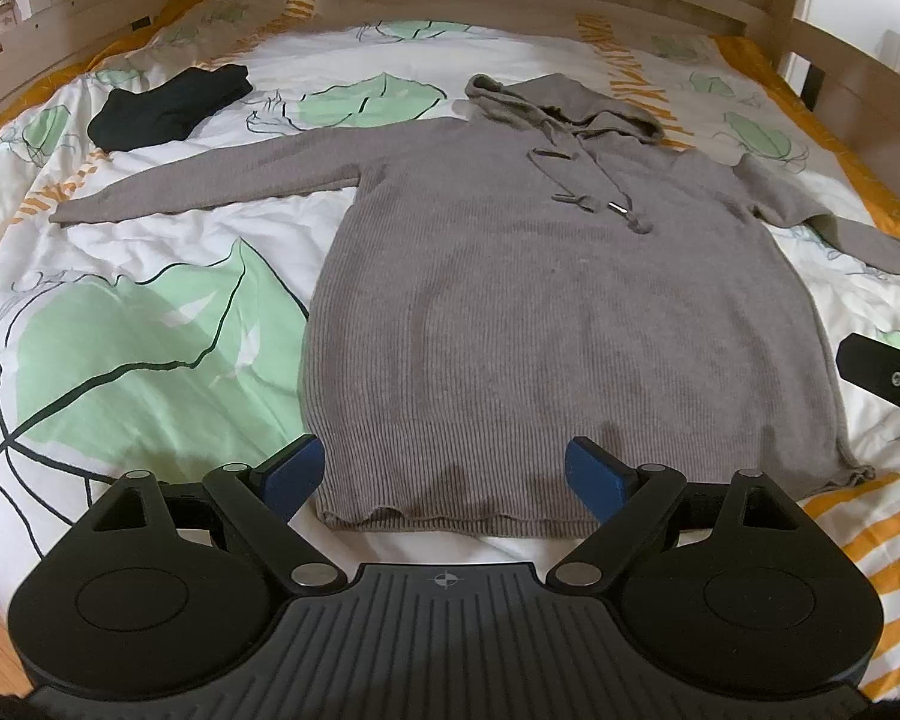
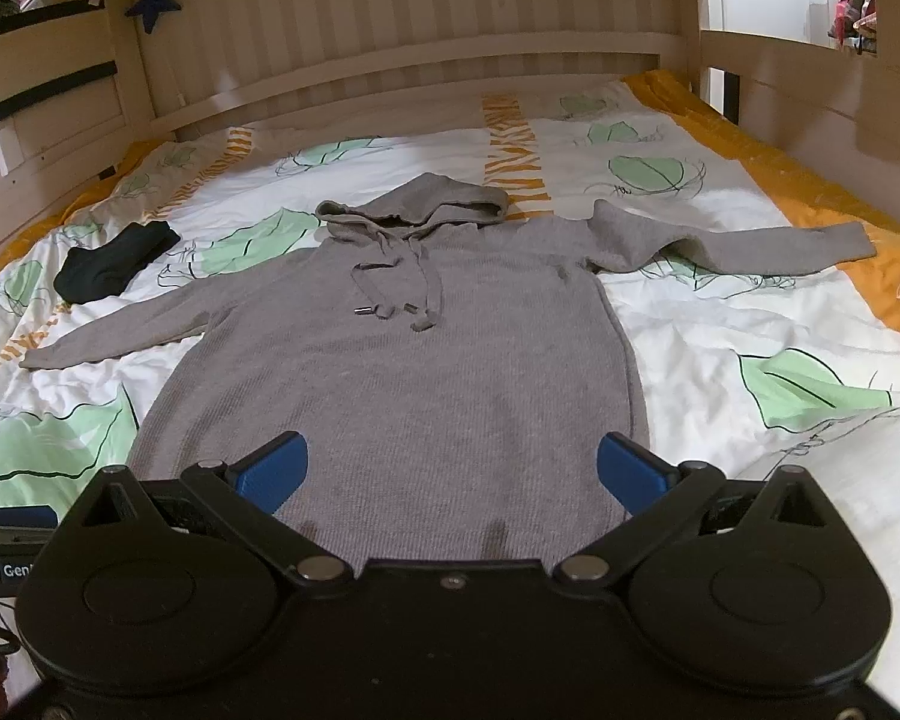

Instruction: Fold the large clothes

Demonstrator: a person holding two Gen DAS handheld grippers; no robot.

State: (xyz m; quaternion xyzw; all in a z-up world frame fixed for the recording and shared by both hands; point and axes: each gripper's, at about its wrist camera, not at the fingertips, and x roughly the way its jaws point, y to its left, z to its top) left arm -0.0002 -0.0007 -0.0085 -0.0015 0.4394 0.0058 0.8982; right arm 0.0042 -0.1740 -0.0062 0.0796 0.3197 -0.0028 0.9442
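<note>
A grey hooded sweater point(image 1: 510, 300) lies flat and face up in the middle of the bed point(image 1: 150, 276), its hood point(image 2: 420, 204) at the far end and its hem nearest the cameras. Both sleeves stretch outward, one to the left point(image 1: 210, 180) and one to the right point(image 2: 738, 246). Two drawstrings point(image 2: 402, 288) trail down the chest. The left claw point(image 1: 444, 474) hangs above the hem's left part, spread wide and holding nothing. The right claw point(image 2: 450, 474) hangs above the lower right part of the sweater, likewise spread wide and holding nothing. A folded dark garment point(image 1: 168, 108) sits on the far left of the leaf-print bedspread, apart from the sweater. A wooden headboard point(image 2: 390, 18) stands beyond.
</note>
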